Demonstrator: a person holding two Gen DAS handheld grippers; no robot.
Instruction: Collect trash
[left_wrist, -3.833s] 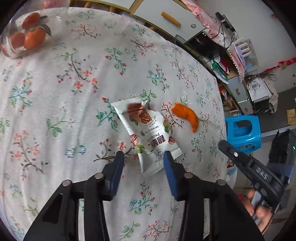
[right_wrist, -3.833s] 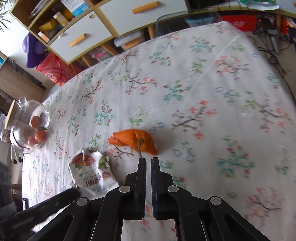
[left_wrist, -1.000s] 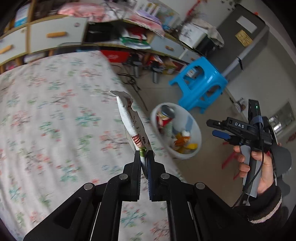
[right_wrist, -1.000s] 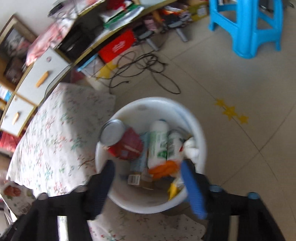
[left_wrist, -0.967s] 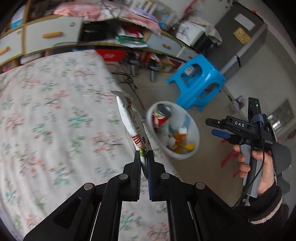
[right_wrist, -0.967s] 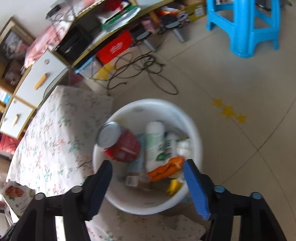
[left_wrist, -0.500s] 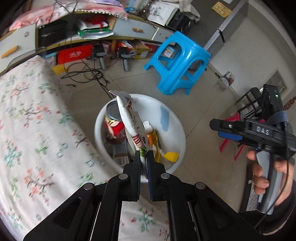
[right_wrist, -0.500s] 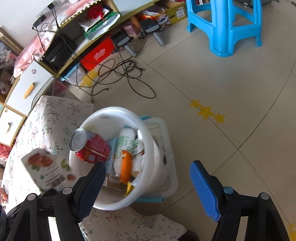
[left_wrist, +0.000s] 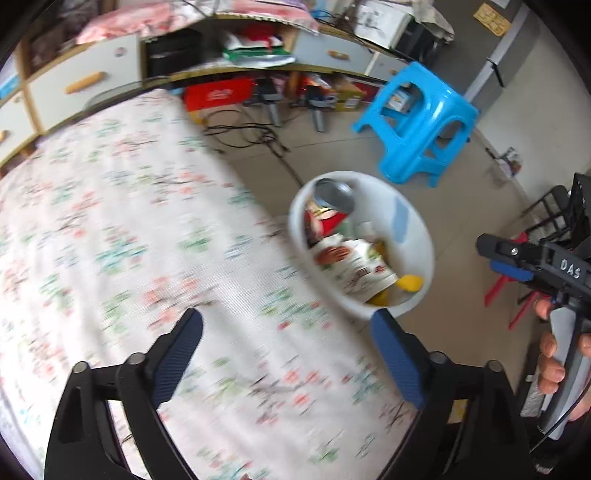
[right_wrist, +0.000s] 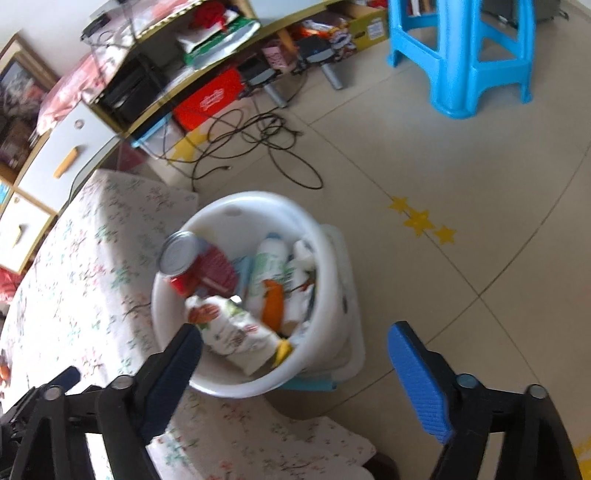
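Beside the table, your snack wrapper (right_wrist: 236, 332) lies in the white bin (right_wrist: 207, 376), and both of your tongs hang spread and empty.

Orange peel (right_wrist: 272, 304) sits just beside the wrapper, among a red can (right_wrist: 195, 267) and a white bottle (right_wrist: 267, 271), so both pieces look delivered. Your left gripper (left_wrist: 286, 354) is open wide above the floral tablecloth (left_wrist: 110, 229), near the bin's rim; your right gripper (right_wrist: 295, 373) is spread over the bin and floor tiles. What shows of the tablecloth carries no litter, though much of it is blurred or out of frame, so check the far side before calling the job finished. A blue stool (right_wrist: 461, 55) stands well apart.
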